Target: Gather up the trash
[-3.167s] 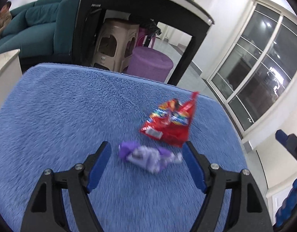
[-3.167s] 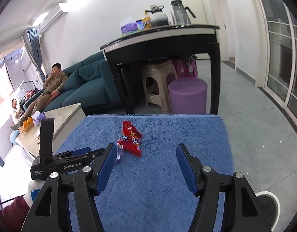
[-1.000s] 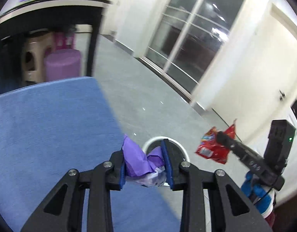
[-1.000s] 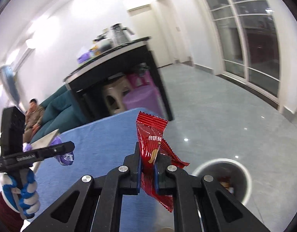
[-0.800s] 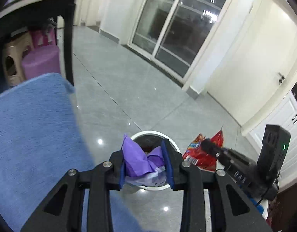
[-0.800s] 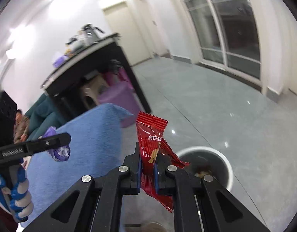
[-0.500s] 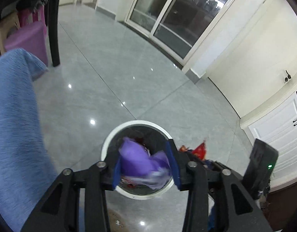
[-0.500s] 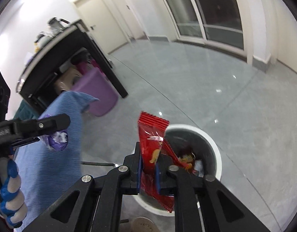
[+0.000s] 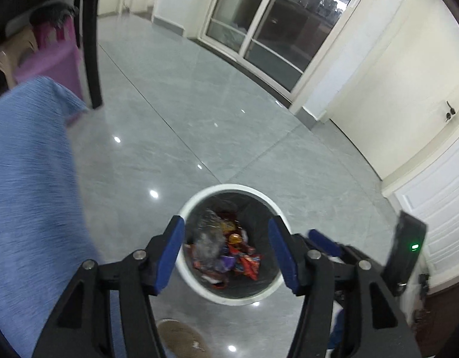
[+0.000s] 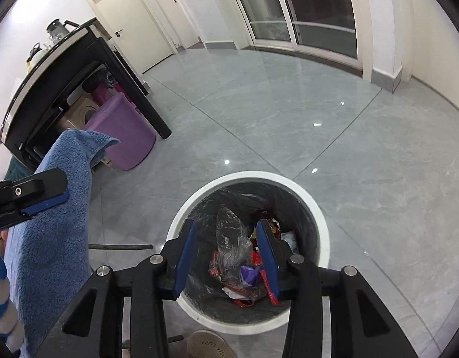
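Note:
A white round trash bin with a black liner stands on the grey floor and holds several wrappers. It also shows in the right wrist view. The purple wrapper lies inside it among red wrappers. My left gripper is open and empty above the bin. My right gripper is open and empty above the bin too. The left gripper shows from the side in the right wrist view, and the right gripper in the left wrist view.
The blue towel-covered table is at the left, also in the right wrist view. A black table with a purple stool under it stands behind. A slipper lies by the bin.
Both grippers opened over the bin. The purple wrapper and the red snack bag dropped from them into the bin.

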Demonstrator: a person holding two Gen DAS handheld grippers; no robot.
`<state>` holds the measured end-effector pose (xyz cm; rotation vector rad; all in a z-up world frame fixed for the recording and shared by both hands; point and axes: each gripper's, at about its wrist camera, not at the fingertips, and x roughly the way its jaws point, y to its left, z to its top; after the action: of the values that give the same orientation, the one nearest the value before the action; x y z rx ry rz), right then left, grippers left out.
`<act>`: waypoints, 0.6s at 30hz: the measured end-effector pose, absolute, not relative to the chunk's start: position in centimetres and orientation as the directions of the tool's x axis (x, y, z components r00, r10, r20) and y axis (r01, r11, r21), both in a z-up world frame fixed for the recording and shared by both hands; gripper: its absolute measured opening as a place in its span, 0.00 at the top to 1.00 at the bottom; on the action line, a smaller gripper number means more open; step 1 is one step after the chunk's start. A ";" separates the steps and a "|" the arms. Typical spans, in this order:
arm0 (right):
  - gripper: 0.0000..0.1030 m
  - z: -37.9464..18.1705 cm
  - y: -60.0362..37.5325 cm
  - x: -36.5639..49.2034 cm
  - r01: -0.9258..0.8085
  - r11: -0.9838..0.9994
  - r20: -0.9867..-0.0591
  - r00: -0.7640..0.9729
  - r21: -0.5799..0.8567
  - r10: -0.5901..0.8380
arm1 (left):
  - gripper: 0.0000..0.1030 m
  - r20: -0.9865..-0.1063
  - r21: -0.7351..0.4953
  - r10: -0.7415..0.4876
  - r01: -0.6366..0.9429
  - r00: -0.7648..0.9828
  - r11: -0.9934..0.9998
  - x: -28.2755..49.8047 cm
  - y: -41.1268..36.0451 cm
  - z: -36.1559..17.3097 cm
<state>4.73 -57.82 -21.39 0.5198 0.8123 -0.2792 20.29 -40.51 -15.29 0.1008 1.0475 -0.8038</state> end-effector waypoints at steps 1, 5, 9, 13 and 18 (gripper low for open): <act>0.61 -20.8 -57.4 4.4 0.425 0.845 -0.745 0.665 0.324 -0.049 | 0.45 -0.800 -0.258 -0.531 0.637 0.281 0.726 19.8 -39.6 -14.6; 0.59 -17.5 -55.0 2.7 0.391 0.865 -0.712 0.699 0.314 -0.057 | 0.45 -0.768 -0.151 -0.496 0.638 0.406 0.755 17.4 -35.5 -11.6; 0.53 -13.1 -51.3 0.8 0.323 0.890 -0.650 0.759 0.322 -0.040 | 0.42 -0.718 -0.075 -0.458 0.596 0.524 0.800 14.9 -30.2 -8.5; 0.46 -8.8 -46.3 -0.3 0.229 0.928 -0.590 0.807 0.296 -0.011 | 0.41 -0.659 -0.026 -0.411 0.527 0.630 0.849 12.7 -24.0 -5.5; 0.35 -4.2 -39.2 -0.8 0.104 0.970 -0.523 0.852 0.222 0.028 | 0.41 -0.582 0.015 -0.325 0.409 0.745 0.912 9.9 -15.9 -2.6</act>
<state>-0.75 -39.17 -4.19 0.2473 0.5514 -0.0406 9.91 -15.94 -2.57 0.1447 0.6086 -0.4035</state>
